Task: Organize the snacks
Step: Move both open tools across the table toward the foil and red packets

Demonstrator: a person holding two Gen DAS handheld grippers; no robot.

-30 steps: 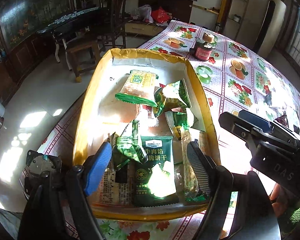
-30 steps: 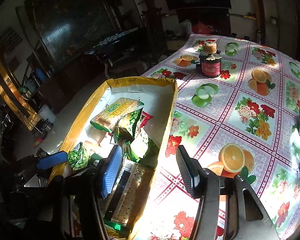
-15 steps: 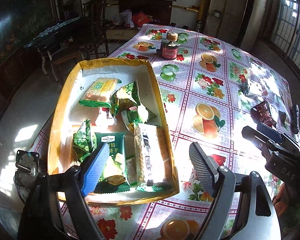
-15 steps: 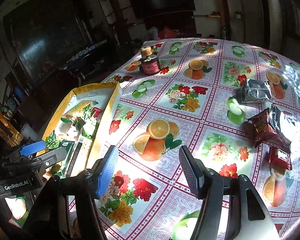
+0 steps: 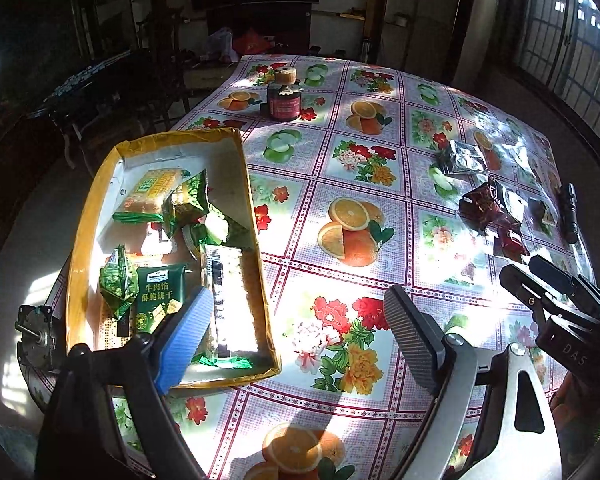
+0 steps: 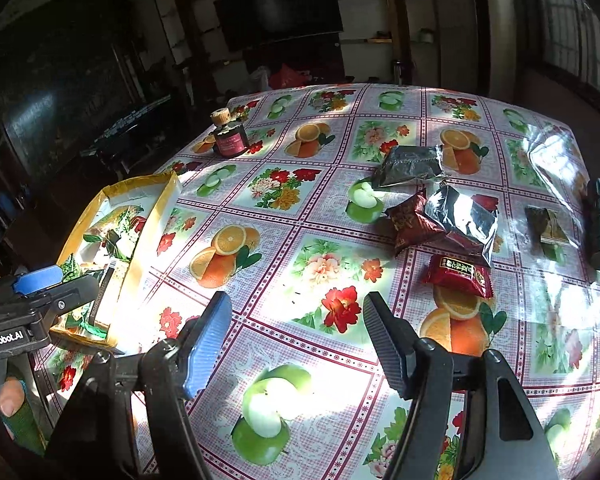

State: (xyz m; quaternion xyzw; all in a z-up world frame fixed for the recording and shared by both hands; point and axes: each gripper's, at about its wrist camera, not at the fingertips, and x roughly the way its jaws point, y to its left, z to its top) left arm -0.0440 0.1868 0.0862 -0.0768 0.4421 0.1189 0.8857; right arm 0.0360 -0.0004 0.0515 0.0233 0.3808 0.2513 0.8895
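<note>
Several snack packets (image 5: 156,236) already lie in our yellow box (image 5: 85,216); five loose packets (image 6: 456,224) wait near the flashlight (image 6: 598,224) across the tablecloth (image 6: 300,216). Our left gripper (image 5: 300,340) and right gripper (image 6: 296,340) are empty, jaws opening.

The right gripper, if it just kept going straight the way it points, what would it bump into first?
Probably the bare tablecloth. The right gripper is empty, its fingers opening, and aims down at a flower print. The red snack packet lies off to its right, though depth is hard to judge.
</note>
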